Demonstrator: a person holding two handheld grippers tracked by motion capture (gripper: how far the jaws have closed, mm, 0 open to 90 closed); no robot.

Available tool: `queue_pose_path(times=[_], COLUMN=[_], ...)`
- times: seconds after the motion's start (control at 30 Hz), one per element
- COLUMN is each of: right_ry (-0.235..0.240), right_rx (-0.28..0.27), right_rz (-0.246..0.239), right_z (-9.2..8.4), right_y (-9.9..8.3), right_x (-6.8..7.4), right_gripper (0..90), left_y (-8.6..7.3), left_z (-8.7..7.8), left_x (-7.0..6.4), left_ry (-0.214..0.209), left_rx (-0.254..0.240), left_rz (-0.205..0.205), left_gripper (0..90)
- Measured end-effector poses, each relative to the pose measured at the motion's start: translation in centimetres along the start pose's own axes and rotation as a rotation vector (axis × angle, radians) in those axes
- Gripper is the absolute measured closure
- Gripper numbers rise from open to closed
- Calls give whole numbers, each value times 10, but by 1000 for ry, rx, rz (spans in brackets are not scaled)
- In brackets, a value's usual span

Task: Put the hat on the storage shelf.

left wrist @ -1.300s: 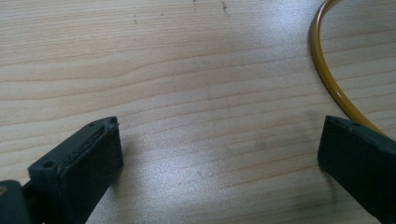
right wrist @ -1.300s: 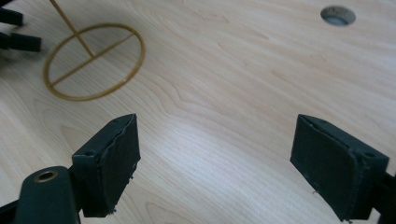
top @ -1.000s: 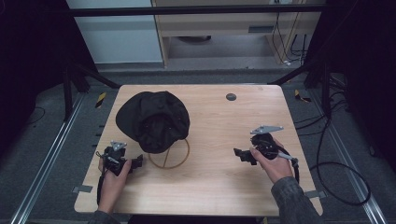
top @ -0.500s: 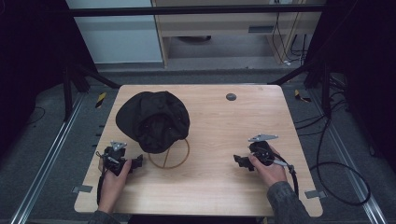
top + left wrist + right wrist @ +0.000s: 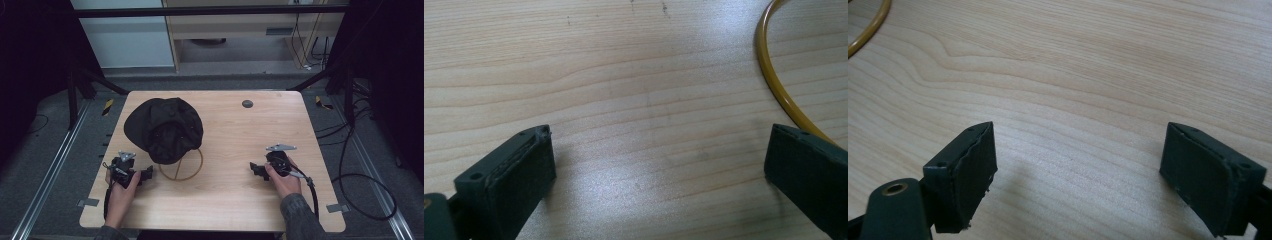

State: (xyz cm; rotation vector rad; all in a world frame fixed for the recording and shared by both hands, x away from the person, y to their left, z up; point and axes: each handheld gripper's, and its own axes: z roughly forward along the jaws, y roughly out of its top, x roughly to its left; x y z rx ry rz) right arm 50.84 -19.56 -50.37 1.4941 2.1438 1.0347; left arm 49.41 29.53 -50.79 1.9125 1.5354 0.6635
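— Pale wooden worktop (image 5: 225, 200): black cap (image 5: 164, 129) rests on its yellow wire stand (image 5: 181, 172).
— Left claw (image 5: 146, 173) beside that stand, right claw (image 5: 255, 170) well off; both released, empty. Next, probably, reach for the cap.

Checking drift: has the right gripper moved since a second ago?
Yes. The right gripper has dropped toward the near table edge, farther from the dark disc.

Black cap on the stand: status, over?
Left gripper and right gripper open, empty, low over table. Black cap sits on yellow wire stand, untouched. Nothing in the way.
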Motion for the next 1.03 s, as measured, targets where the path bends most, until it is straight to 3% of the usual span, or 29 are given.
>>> queue_pose_path(times=[0.1,0.43,0.67,1.03], right_ry=[-6,-68,-116,-109], right_rx=[-15,-50,-28,-17], right_rz=[10,-25,-67,-86], right_z=[2,8,12,5], right_y=[0,-1,0,-7], right_x=[0,3,9,6], right_gripper=[142,120,88,69], left_y=[0,0,2,4], left_z=[0,0,2,4], left_x=[0,0,2,12], left_ry=[0,0,22,54], left_rx=[0,1,2,0], left_rz=[0,0,-19,-58], left_gripper=[0,0,0,0])
